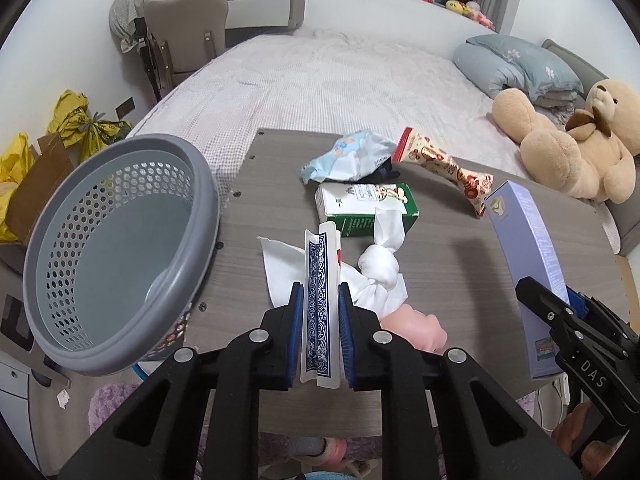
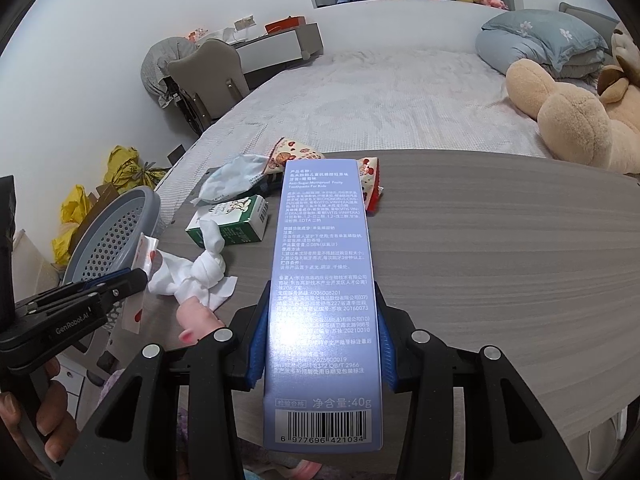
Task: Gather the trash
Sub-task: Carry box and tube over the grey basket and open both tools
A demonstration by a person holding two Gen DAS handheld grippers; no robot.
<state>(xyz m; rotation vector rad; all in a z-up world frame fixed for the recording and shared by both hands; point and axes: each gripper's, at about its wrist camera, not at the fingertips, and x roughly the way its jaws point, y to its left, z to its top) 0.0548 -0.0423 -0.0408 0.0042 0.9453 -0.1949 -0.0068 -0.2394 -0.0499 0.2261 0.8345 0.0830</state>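
Both hand-held grippers loaded, basket waiting

Left hand-held gripper is clamped tight on a blue-patterned sachet, just right of the grey basket hanging off the desk edge. Right hand-held gripper is partly closed, pinching a purple box, well right of the basket. Still on the desk right of the basket: tissue, green carton, wrappers.
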